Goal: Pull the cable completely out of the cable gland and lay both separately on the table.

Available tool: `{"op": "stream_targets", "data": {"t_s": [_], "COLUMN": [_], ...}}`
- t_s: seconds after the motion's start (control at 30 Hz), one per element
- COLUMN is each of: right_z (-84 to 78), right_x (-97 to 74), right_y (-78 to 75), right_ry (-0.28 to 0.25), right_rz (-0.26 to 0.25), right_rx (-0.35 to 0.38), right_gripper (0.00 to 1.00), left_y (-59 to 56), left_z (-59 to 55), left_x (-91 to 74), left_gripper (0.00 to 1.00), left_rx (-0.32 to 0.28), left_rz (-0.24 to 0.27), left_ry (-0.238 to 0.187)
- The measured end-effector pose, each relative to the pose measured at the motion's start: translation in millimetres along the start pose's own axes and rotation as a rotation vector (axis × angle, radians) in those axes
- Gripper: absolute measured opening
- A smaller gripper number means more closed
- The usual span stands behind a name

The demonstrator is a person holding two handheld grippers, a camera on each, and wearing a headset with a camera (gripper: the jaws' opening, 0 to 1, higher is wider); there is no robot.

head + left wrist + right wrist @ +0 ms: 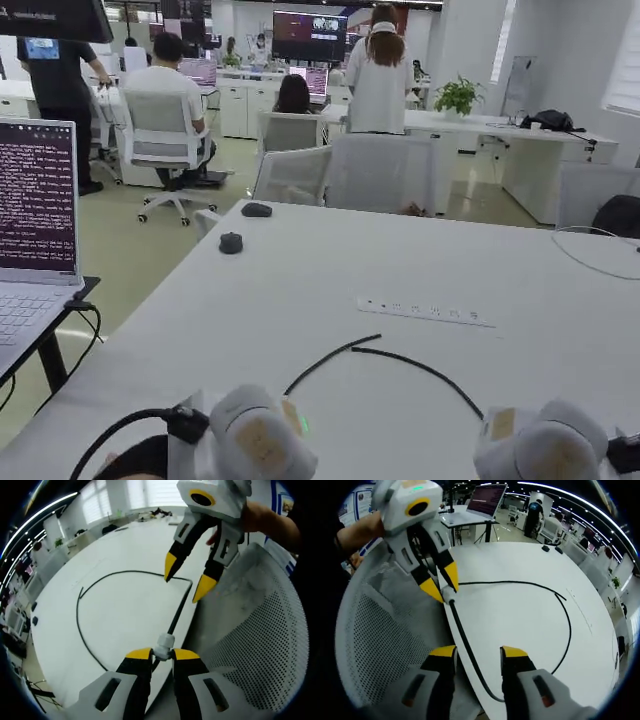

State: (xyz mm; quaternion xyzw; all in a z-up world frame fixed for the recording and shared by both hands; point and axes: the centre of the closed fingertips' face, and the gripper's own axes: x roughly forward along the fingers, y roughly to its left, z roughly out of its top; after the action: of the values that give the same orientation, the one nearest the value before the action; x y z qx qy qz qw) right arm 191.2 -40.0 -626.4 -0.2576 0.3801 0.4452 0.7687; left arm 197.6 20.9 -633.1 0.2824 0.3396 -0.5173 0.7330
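Observation:
A white cable gland sits at the near table edge, and my left gripper is shut on it. The black cable runs out of the gland and loops widely over the white table. In the right gripper view the gland is held in the left gripper, and the cable runs down between the parted jaws of my right gripper, which is open. In the left gripper view the right gripper hangs open above the cable. The head view shows the cable beyond both gripper bodies.
A white power strip lies mid-table, with two dark mice farther back. A laptop stands on a side stand at left. A mesh office chair is right against the near table edge. Seated and standing people occupy the room behind.

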Motion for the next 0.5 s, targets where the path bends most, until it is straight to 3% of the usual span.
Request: {"op": "stream_targets", "data": {"t_s": [0.07, 0.13, 0.27, 0.33, 0.37, 0.5], "right_z": [9.1, 7.0, 1.6, 1.2, 1.6, 0.5], "right_x": [7.8, 13.9, 19.9, 17.3, 16.5, 12.1], "right_y": [11.7, 15.5, 18.0, 5.4, 5.8, 1.4], "right_ry": [0.009, 0.055, 0.075, 0.079, 0.069, 0.035], "right_rz": [0.029, 0.027, 0.041, -0.021, -0.013, -0.012], "right_rx": [-0.065, -0.162, -0.165, -0.229, -0.245, -0.181], "right_gripper": [0.35, 0.34, 0.21, 0.05, 0.04, 0.03], "left_y": [-0.5, -0.1, 0.2, 0.7, 0.4, 0.3], "left_z": [0.3, 3.8, 10.7, 12.1, 15.3, 16.2], "left_x": [-1.4, -2.8, -4.4, -4.7, -5.3, -6.2], "left_gripper": [0.16, 0.16, 0.16, 0.16, 0.16, 0.16], "left_rx": [-0.001, -0.007, -0.026, -0.026, -0.045, -0.062], "left_rz": [0.004, 0.01, 0.005, 0.007, 0.006, 0.001], "left_ry": [0.003, -0.015, -0.042, -0.049, -0.072, -0.087]}}
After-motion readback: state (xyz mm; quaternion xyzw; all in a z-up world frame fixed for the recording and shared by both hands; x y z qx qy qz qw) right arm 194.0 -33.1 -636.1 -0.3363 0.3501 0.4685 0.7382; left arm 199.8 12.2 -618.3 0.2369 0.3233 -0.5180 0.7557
